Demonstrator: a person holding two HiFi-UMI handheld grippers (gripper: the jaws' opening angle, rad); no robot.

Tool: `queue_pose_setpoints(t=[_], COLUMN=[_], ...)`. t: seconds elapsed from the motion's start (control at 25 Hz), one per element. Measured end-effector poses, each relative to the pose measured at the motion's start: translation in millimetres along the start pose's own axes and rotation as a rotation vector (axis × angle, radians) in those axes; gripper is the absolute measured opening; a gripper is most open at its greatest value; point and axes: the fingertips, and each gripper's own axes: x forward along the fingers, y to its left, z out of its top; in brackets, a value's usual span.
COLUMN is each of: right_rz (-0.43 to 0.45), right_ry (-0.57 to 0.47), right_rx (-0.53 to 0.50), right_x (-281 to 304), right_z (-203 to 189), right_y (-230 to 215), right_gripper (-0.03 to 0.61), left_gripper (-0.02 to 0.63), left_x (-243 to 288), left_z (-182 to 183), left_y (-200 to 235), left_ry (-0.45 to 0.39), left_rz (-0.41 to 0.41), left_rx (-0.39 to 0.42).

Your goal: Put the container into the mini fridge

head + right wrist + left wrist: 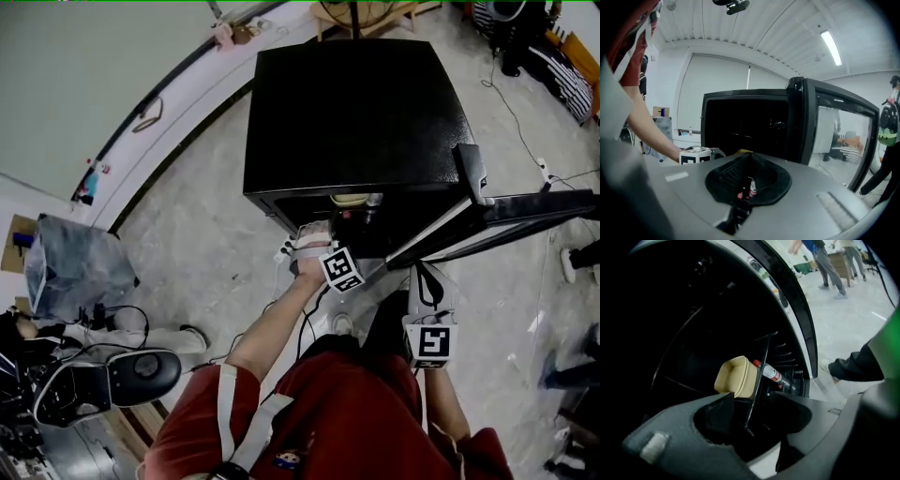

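The cream plastic container (736, 376) sits inside the black mini fridge (347, 112), at eleven o'clock just beyond the left gripper (754, 405), whose jaws are released wide and clear of it. The right gripper (746, 157) is clenched on nothing. The placing looks done. Next, the left gripper should back out toward six o'clock so the open black door (497, 211) can close.

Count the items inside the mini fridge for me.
2: the beige container near the front opening, and a red-capped bottle right beside it. More may be hidden in the dark.
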Motion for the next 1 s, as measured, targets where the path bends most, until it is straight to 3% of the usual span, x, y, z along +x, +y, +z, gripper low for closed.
queue_pose_setpoints(t=[0.32, 0.6, 0.76, 1.0], right_rz=[0.017, 0.028, 0.048, 0.059], right_ry=[-0.001, -0.014, -0.023, -0.025], right_rx=[0.013, -0.004, -0.013, -0.014], right_x=[1, 6, 8, 9], right_z=[-3, 0, 3, 3], right_y=[12, 20, 28, 33], right_gripper=[0.002, 0.002, 0.002, 0.002], left_gripper=[0.249, 0.247, 0.247, 0.242], left_x=[-61, -108, -132, -168], left_z=[-9, -20, -33, -51], left_y=[-20, -30, -22, -1], left_ry=[-0.060, -0.099, -0.109, -0.140], left_rz=[-0.008, -0.021, 0.011, 0.096], left_rx=[-0.216, -0.452, -0.569, -0.684])
